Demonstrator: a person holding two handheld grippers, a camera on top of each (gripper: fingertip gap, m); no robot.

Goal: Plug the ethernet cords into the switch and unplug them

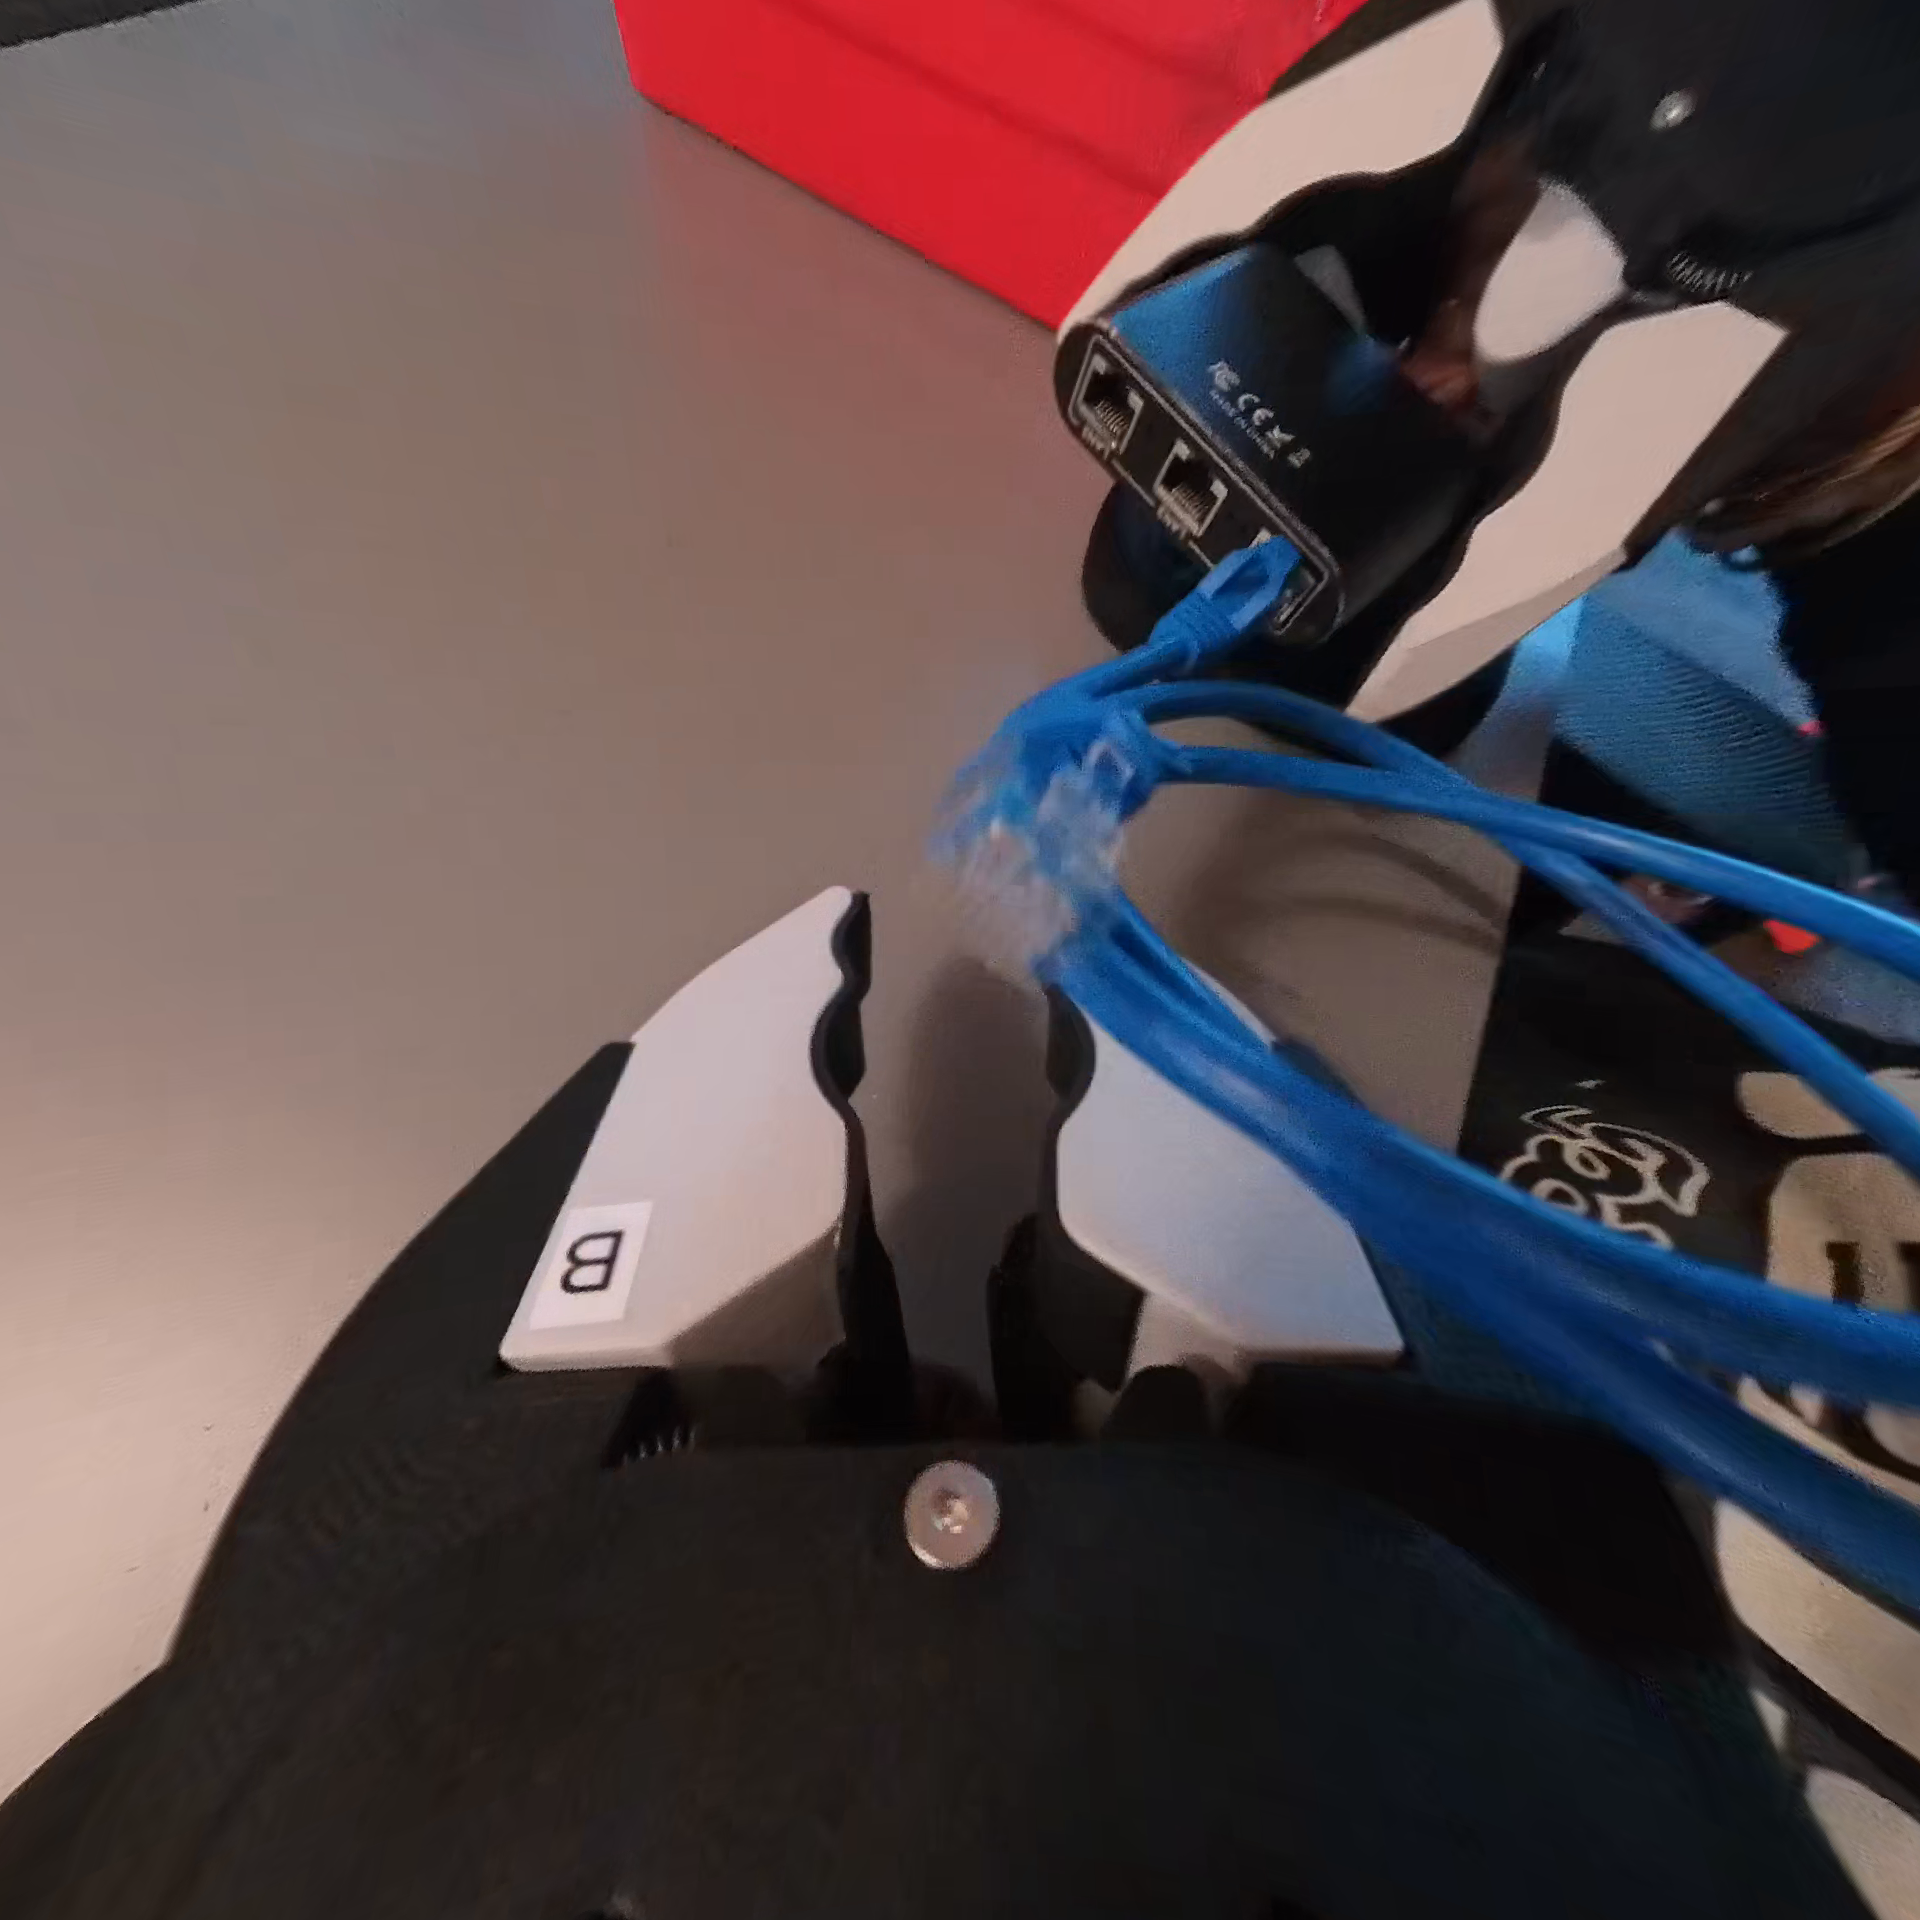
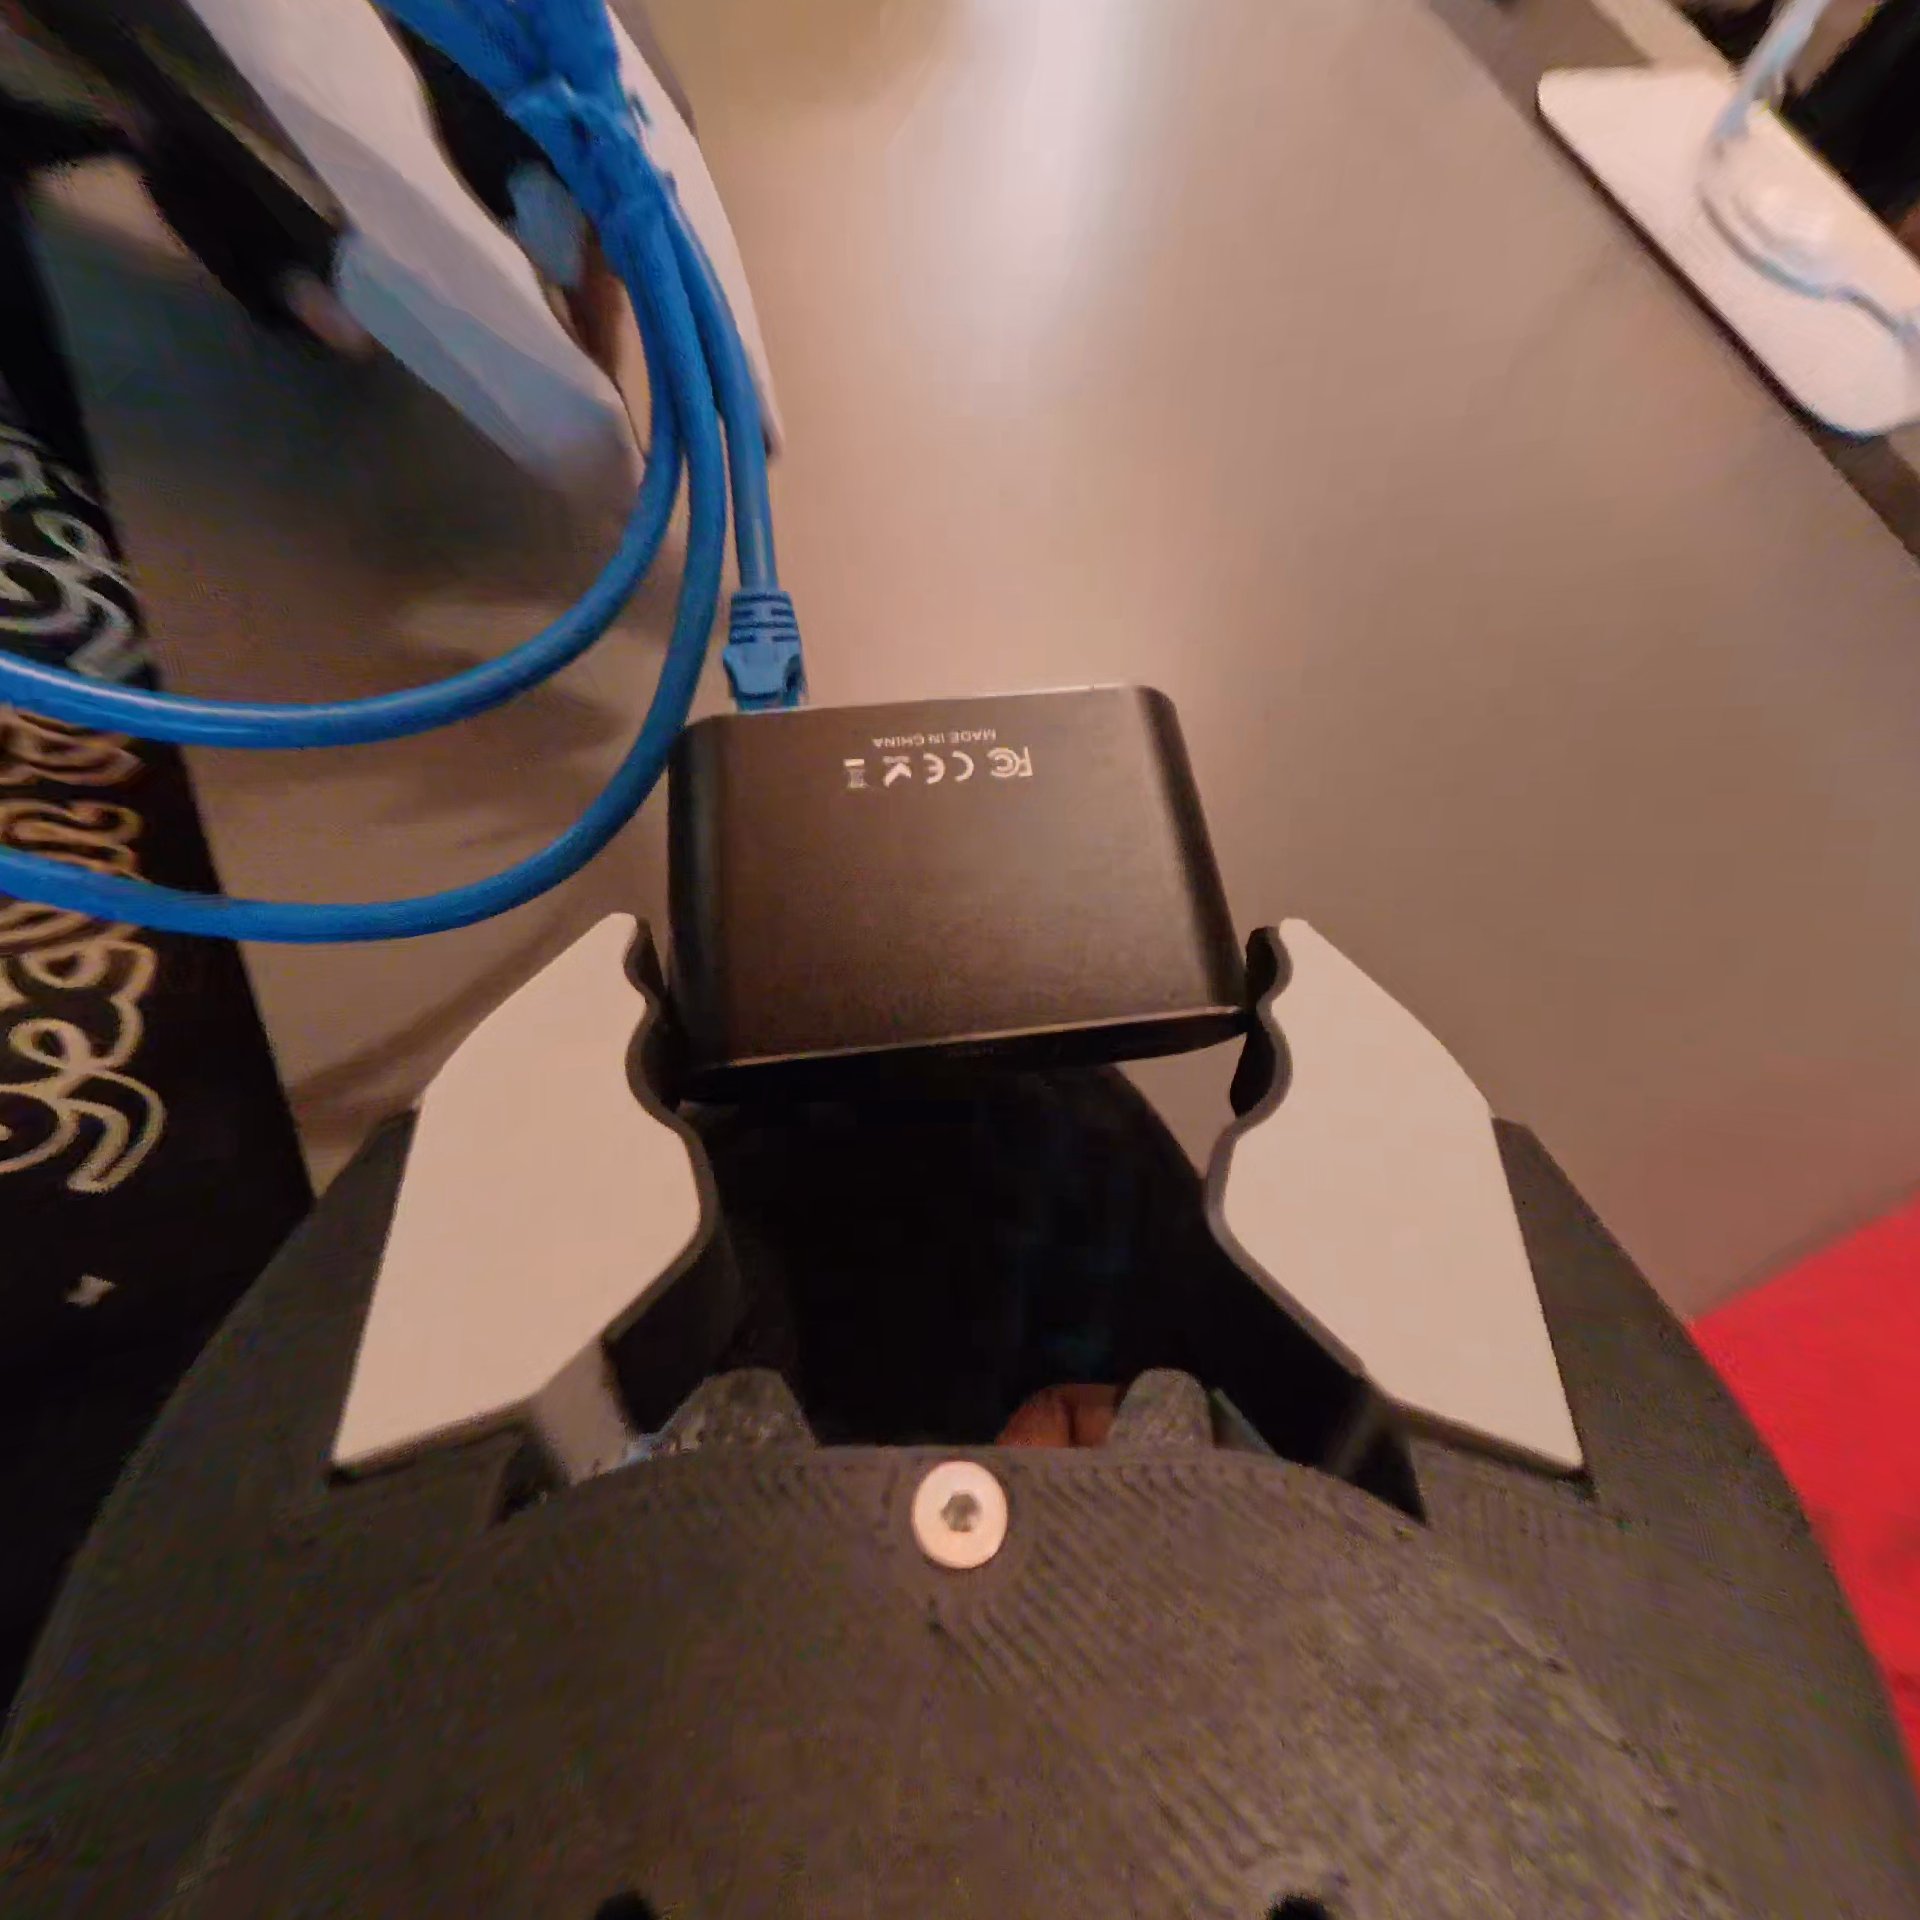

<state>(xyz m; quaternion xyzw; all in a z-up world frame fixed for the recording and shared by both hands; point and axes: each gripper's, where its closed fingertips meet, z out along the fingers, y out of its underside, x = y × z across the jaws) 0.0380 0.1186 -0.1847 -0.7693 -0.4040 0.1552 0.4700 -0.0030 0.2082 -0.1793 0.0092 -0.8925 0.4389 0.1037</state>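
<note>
My right gripper is shut on the black switch and holds it by its two sides above the grey table. In the left wrist view the switch sits at the upper right with two empty ports. One blue ethernet plug is in its third port; it also shows in the right wrist view. Two loose plugs, blurred, hang just past my left gripper, which is open with nothing between its fingers. The blue cords drape over its right finger.
A red box stands on the grey table behind the switch; it also shows in the right wrist view. A black patterned cloth lies along the table edge. A white flat base sits at the far right.
</note>
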